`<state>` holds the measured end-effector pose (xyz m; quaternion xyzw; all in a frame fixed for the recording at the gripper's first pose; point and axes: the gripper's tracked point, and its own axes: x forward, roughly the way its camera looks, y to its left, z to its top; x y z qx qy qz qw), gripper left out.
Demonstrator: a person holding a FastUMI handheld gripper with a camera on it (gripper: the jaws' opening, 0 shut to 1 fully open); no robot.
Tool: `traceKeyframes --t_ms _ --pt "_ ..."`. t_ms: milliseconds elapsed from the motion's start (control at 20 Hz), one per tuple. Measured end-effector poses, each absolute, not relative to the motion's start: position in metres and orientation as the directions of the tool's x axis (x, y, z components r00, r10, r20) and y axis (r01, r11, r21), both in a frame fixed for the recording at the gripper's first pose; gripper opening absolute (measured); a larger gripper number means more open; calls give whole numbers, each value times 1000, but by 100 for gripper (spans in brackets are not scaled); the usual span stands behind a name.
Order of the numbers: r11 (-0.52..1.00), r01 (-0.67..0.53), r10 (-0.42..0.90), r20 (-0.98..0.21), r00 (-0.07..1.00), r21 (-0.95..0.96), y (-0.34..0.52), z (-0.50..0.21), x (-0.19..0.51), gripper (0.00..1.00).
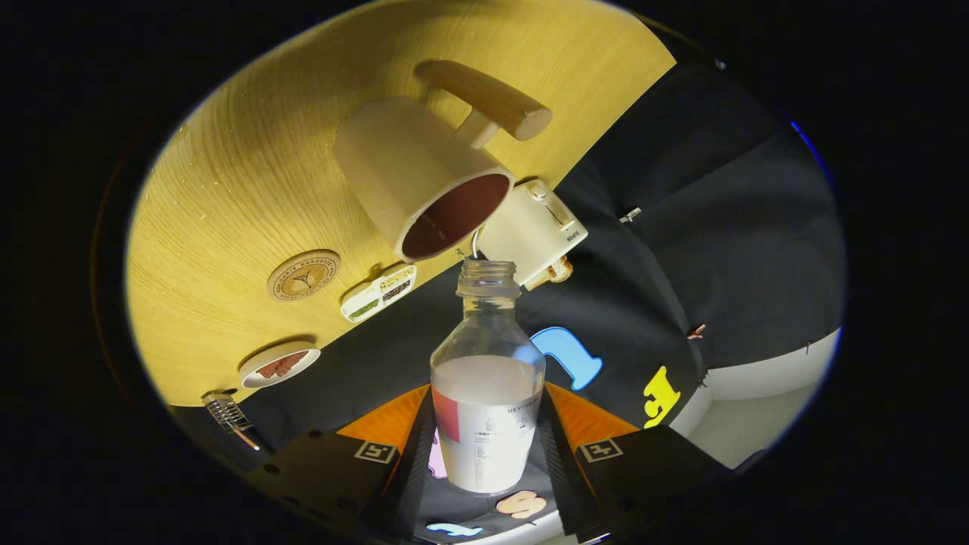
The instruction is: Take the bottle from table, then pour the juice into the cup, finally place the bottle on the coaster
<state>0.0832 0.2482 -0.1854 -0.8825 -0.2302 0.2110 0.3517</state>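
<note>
Gripper (488,446) clamped on open juice bottle (487,393); cup (424,178) mouth at 11 o'clock. Tilt slowly, neck over rim, avoiding spills.

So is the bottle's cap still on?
No, the bottle held between the fingers of the hand-held gripper has a bare open neck, aimed toward the cup.

Gripper (487,446) clamped on uncapped bottle (487,393), mouth near cup (424,178) at twelve o'clock; coaster (303,275) at ten.
</note>
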Motion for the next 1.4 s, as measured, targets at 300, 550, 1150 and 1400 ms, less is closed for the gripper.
traceKeyframes --t_ms 300,550,1150,1400 --pt "-642 259 564 -216 797 -722 252 -187 80 72" --pt "-641 249 560 -220 799 -726 248 -187 78 72" --pt "-546 19 430 -261 864 -837 227 -198 87 72" --pt "-382 -133 354 -278 893 -914 216 -204 83 72"
